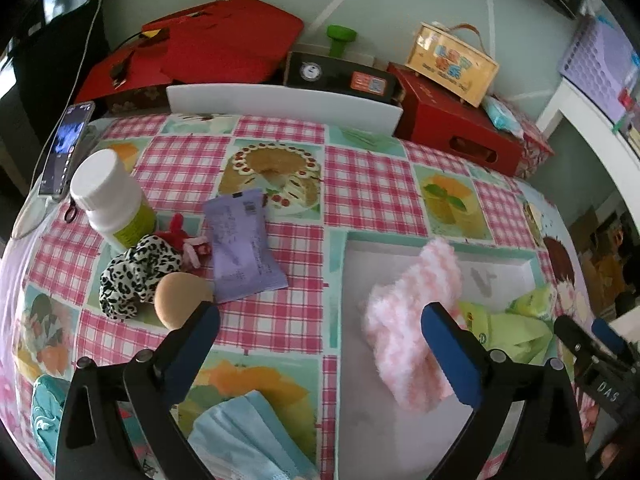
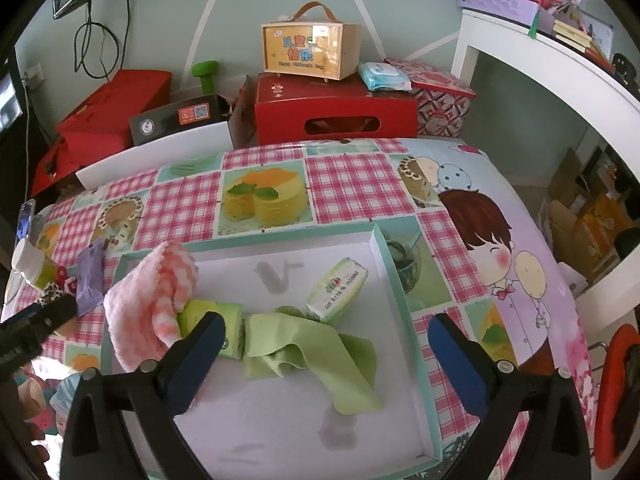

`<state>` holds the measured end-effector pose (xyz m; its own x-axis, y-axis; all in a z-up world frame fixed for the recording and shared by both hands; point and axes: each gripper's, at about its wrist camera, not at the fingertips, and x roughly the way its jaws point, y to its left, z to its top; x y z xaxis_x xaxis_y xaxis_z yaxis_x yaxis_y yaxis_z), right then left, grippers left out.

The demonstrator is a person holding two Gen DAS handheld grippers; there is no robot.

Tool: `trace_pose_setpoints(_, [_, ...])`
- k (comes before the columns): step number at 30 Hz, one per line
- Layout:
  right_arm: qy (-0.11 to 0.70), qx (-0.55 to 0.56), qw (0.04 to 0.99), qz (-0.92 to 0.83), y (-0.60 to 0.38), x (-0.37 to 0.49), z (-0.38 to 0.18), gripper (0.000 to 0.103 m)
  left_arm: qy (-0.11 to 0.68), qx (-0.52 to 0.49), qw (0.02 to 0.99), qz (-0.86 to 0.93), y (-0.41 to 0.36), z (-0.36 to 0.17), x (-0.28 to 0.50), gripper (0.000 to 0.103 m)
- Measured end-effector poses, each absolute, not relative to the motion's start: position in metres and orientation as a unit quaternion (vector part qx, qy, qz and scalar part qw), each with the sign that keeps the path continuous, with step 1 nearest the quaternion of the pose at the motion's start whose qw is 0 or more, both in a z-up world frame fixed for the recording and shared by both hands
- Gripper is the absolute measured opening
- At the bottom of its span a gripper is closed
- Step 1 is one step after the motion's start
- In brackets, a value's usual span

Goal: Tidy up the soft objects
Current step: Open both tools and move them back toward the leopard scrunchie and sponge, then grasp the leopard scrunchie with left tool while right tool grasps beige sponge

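A white tray with a teal rim [image 2: 392, 264] holds a fluffy pink-and-white cloth [image 2: 148, 296], a crumpled green cloth [image 2: 320, 348] and a small green tissue pack [image 2: 340, 288]. My right gripper [image 2: 326, 324] hangs open above the green cloth, gripping nothing. My left gripper [image 1: 322, 320] is open over the tray's left rim [image 1: 334, 304], beside the pink cloth [image 1: 404, 320]. Left of the tray lie a leopard scrunchie [image 1: 132, 276], a beige sponge [image 1: 180, 298], a purple packet [image 1: 244, 244] and a red hair tie [image 1: 184, 240]. A blue face mask [image 1: 248, 440] lies near the front edge.
A white bottle [image 1: 108, 196] stands at the left by a phone [image 1: 66, 148]. Red boxes [image 2: 336, 116], a black box [image 1: 340, 76] and a wooden carry case [image 2: 310, 52] crowd the back edge. A white shelf [image 2: 560, 64] stands to the right.
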<state>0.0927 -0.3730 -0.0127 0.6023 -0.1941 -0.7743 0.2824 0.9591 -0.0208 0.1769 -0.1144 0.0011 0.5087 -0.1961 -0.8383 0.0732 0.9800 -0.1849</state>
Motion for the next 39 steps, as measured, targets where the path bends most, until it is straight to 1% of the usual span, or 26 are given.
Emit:
trace_pose_setpoints(5, [0.42,0.059,0.896,-0.134,-0.372,0.093,-0.012,0.103,0.481,-0.092,0.87,-0.056,-0.084,0.007,0.181,0.101])
trace_pose_setpoints(12, [0.413,0.068,0.901,-0.115,-0.357,0.098,-0.01,0.103,0.462,-0.138,0.876,0.0,-0.022,0.017,0.181,0.101])
trace_pose_setpoints(17, [0.414,0.077,0.905,-0.067,-0.325,0.109,-0.01,0.103,0.45,-0.163,0.877,0.043,0.015,0.017,0.18,0.101])
trace_pose_setpoints(21, [0.414,0.053,0.908,-0.037,-0.291,0.116,-0.012,0.103,0.45,-0.188,0.871,0.055,0.038,0.014,0.18,0.101])
trace_pose_setpoints(25, [0.411,0.031,0.911,0.001,-0.257,0.122,-0.014,0.103,0.456,-0.198,0.866,0.059,0.05,0.009,0.181,0.101])
trace_pose_setpoints(32, [0.418,0.011,0.906,0.062,-0.204,0.138,-0.024,0.103,0.499,-0.205,0.841,0.043,0.053,-0.011,0.193,0.101])
trace_pose_setpoints(36, [0.422,0.005,0.902,0.094,-0.18,0.147,-0.029,0.103,0.516,-0.178,0.836,0.059,0.048,-0.017,0.199,0.1])
trace_pose_setpoints(39, [0.429,0.003,0.895,0.125,-0.16,0.155,-0.037,0.103,0.519,-0.181,0.834,0.053,0.047,-0.019,0.203,0.1])
